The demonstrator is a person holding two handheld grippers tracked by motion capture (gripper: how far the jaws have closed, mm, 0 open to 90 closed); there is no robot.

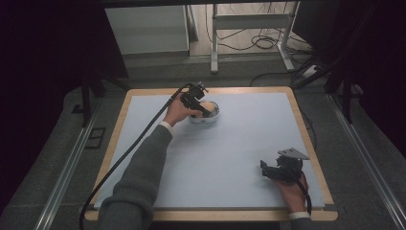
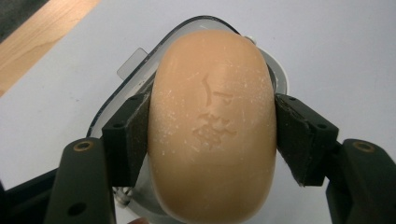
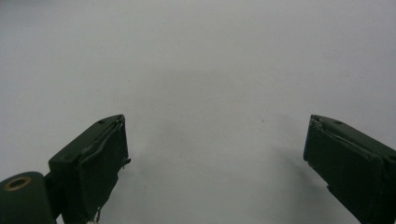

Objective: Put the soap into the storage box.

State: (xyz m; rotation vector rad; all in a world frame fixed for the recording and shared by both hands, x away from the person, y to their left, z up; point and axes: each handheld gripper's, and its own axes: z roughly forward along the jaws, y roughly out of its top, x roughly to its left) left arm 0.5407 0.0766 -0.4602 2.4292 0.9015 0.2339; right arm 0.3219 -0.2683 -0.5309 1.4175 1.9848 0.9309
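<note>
Peach-coloured and oval, the bar of soap [image 2: 212, 126] sits pinched between the pads of the left gripper [image 2: 212, 135], one black jaw pressed against each long side. Faint stamped marks show on its top face. Beneath it lies a clear soap dish [image 2: 140, 79] with a dark rim, resting on the pale blue mat [image 2: 336, 56]. From the high view, that left gripper [image 1: 198, 101] is at the upper middle of the frame, over the dish [image 1: 213, 116], near the table's wooden edge [image 1: 239, 90]. Down at the lower right, the right gripper [image 1: 269, 170] rests low over the mat, well apart from the soap. Its own view shows the right gripper [image 3: 215, 154] with jaws spread wide, bare mat between them.
</note>
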